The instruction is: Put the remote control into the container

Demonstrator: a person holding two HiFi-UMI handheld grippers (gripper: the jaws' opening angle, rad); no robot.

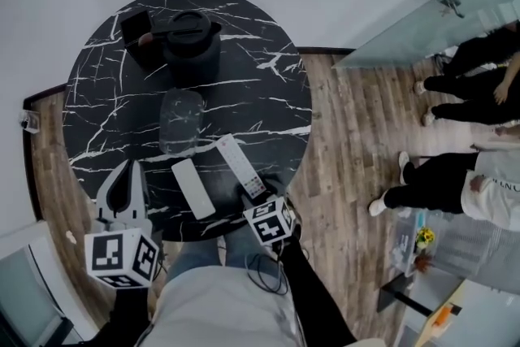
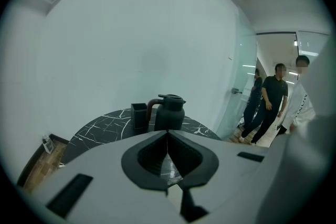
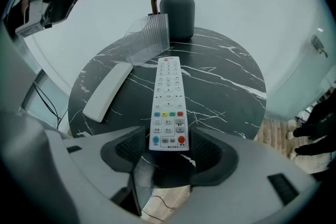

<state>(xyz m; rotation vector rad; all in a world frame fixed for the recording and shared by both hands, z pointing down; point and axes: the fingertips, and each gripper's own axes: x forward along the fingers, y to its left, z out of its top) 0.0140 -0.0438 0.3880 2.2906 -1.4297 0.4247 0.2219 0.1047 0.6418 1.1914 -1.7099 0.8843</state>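
A white remote control (image 1: pixel 240 165) with coloured buttons lies face up on the round black marble table (image 1: pixel 268 93). My right gripper (image 1: pixel 253 193) is shut on its near end; in the right gripper view the remote control (image 3: pixel 168 97) runs away from the right gripper (image 3: pixel 167 147) toward the clear plastic container (image 3: pixel 149 36). That container (image 1: pixel 180 120) stands mid-table, just beyond the remote's far end. My left gripper (image 1: pixel 123 175) hovers at the table's near left, shut and holding nothing; its jaws meet at the tips of the left gripper (image 2: pixel 168 134).
A second, plain white remote (image 1: pixel 193 188) lies just left of the held one. A dark jug (image 1: pixel 192 41) and a black box (image 1: pixel 134 30) stand at the table's far side. People (image 1: pixel 471 183) stand on the wooden floor at right.
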